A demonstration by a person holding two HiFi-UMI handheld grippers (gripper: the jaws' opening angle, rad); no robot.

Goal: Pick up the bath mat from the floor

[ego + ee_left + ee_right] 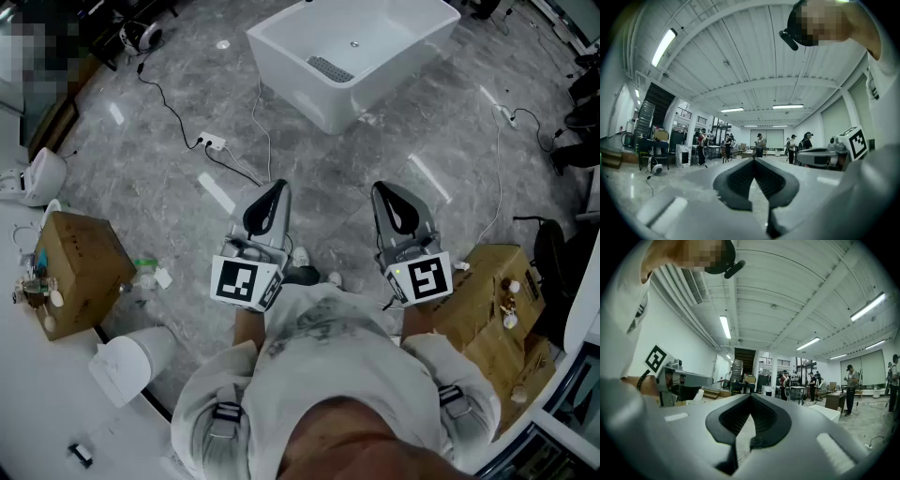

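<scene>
Person stands on grey marble floor [309,178], one pair of tongs in each hand, both held level and pointing to the far side. Left tongs [277,187] clenched, tips together, nothing between them; same in the left gripper view [754,159]. Right tongs [384,187] also clenched and empty, tips meeting in the right gripper view [750,395]. The two are side by side, apart. Bath mat [330,68]: small grey textured pad lying inside the white bathtub [281,56] on the far side, well apart from both tongs. Power strip [213,142] with cables on the floor to the far left. Cardboard box [75,272] near left, another box [487,291] near right.
</scene>
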